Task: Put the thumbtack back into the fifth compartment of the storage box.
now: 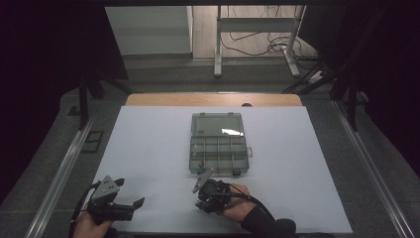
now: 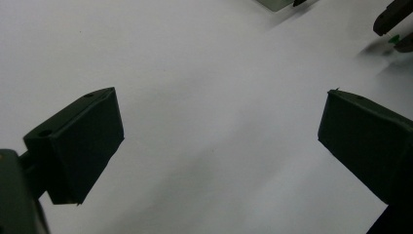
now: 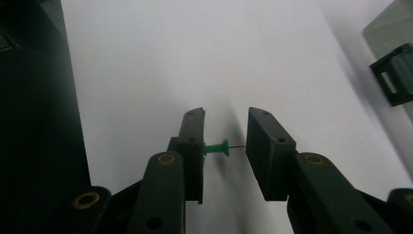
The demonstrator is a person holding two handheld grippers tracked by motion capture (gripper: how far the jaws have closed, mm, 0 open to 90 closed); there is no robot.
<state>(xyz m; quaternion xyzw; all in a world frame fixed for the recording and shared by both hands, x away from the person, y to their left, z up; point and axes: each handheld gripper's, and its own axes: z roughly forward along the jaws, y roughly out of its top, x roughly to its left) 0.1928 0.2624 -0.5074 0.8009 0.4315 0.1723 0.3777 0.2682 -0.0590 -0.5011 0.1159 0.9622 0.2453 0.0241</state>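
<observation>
Right gripper [image 3: 225,148] pinches green pushpin [image 3: 216,148] (held level).

a white table top [image 1: 148,148] with a wooden strip [image 1: 213,99] along its far edge. beyond it, grey floor [image 1: 163,74], a white metal stand [image 1: 257,29] and loose cables [image 1: 257,47], perhaps power leads.

No legible text, label, brand, number or sign appears on any surface in the three views.
</observation>
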